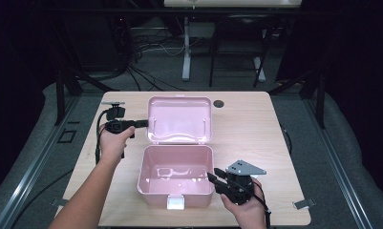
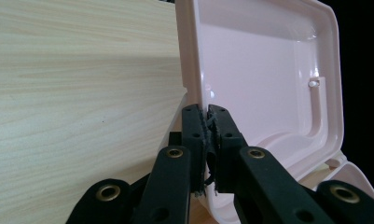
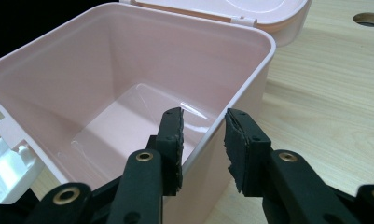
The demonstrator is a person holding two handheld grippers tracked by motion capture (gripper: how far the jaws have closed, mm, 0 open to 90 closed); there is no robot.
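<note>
Jaws of the left gripper [image 2: 207,140] are clamped on the left edge of the lid [image 1: 179,119], which stands open behind the box [image 1: 175,174] near the middle of the bench [image 1: 256,129]. Jaws of the right gripper [image 3: 203,144] are apart and straddle the right wall of the box near its front right corner, one inside and one outside; I see no pad pressing on it. The white latch [image 1: 175,202] hangs at the front. I think the lid can slip from the thin grip if the left hand twists, and then it may fall shut on the right gripper. If the right jaws do not close before the lid moves, the light box can slide or tip on the bench.
</note>
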